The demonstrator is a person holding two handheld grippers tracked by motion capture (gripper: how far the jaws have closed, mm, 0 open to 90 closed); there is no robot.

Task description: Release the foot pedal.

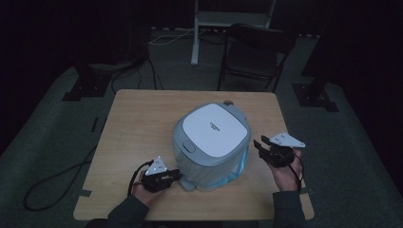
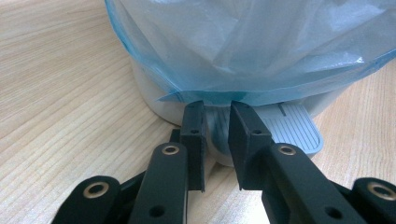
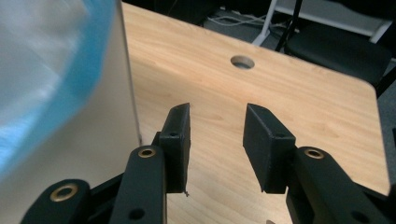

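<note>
One bin [image 1: 211,140] with one blue bag [image 1: 233,171] stands mid-table [image 1: 138,123], toward the near edge. The left gripper [image 2: 216,116], jaws slightly parted and holding nothing, sits at the bin's near-left base by its pedal [image 2: 294,133]. The right gripper [image 3: 215,122] is released, just right of the bin.

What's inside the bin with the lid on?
A blue plastic liner bag hangs out from under the shut lid of the pedal bin. Anything inside is covered by the lid.

The counter [image 2: 60,93] is pale wood with a visible grain and a matt finish. The bin [image 1: 211,142] looks like smooth grey plastic, lined with a thin, crinkled, translucent blue bag [image 2: 261,51]. The jaws are matt black plastic.
</note>
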